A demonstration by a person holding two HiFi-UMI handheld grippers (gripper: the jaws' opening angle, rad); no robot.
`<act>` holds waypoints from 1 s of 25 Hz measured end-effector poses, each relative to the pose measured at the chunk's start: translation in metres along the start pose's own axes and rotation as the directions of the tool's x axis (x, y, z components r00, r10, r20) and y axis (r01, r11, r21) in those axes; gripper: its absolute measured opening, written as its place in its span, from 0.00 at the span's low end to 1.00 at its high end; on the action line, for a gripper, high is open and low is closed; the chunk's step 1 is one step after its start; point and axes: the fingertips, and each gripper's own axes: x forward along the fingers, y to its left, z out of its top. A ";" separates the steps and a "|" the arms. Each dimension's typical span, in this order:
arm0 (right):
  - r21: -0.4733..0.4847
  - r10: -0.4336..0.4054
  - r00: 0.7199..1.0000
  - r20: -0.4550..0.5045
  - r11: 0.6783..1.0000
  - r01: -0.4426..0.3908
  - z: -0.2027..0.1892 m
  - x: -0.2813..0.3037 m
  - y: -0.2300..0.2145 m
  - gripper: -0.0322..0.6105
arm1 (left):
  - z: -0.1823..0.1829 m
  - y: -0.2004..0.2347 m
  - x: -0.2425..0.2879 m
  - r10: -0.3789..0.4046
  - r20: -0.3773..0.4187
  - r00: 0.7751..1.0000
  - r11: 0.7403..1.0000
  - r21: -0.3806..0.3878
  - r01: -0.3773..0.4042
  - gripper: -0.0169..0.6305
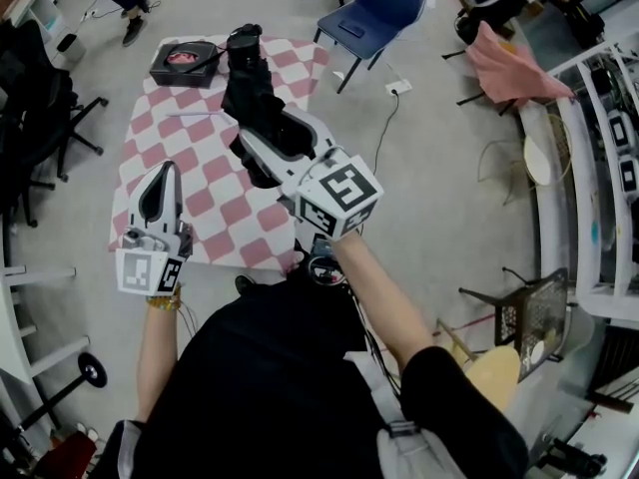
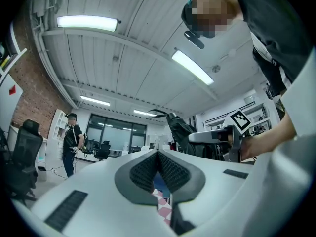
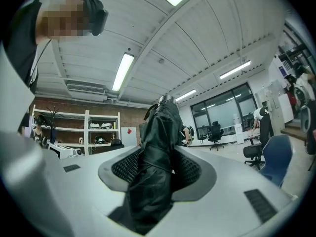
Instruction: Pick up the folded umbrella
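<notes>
The right gripper [image 3: 157,157] has its fingers [image 3: 124,169] clamped on the folded umbrella [image 3: 165,122], a black bundle that fills the gap between the ribbed pads. It passes between them, one end rising well beyond the fingertips and the other dropping back toward the gripper body. From the head view, the umbrella pokes out ahead of the right fingertips, over the far half of the tabletop [image 1: 205,193], which is covered in a pink and white checked cloth. The left gripper view shows the umbrella held up in the air. The left gripper [image 2: 157,156] has its fingers [image 2: 144,173] closed on each other, tips touching and nothing between them. It is to the left of the umbrella, well apart from it, above the near left edge of the cloth. Beyond both sets of fingertips, a black box [image 1: 185,63] sits at the far corner of the tabletop, and a blue chair [image 1: 384,3] stands on the floor past the right fingers.
</notes>
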 end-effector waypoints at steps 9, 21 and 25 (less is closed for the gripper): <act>-0.075 0.016 0.993 0.118 0.997 -0.007 0.027 -0.015 0.017 0.36 | 0.001 -0.008 0.008 -0.030 0.006 1.000 0.999 0.011 0.030 0.04; -0.078 -0.012 0.993 0.118 0.997 0.021 0.004 -0.029 0.023 0.36 | -0.004 -0.015 0.011 -0.041 -0.005 0.999 0.999 0.010 0.041 0.04; -0.073 -0.019 0.996 0.092 0.997 0.025 -0.012 -0.030 0.025 0.36 | -0.009 -0.018 0.011 -0.044 -0.012 0.999 0.999 0.002 0.044 0.04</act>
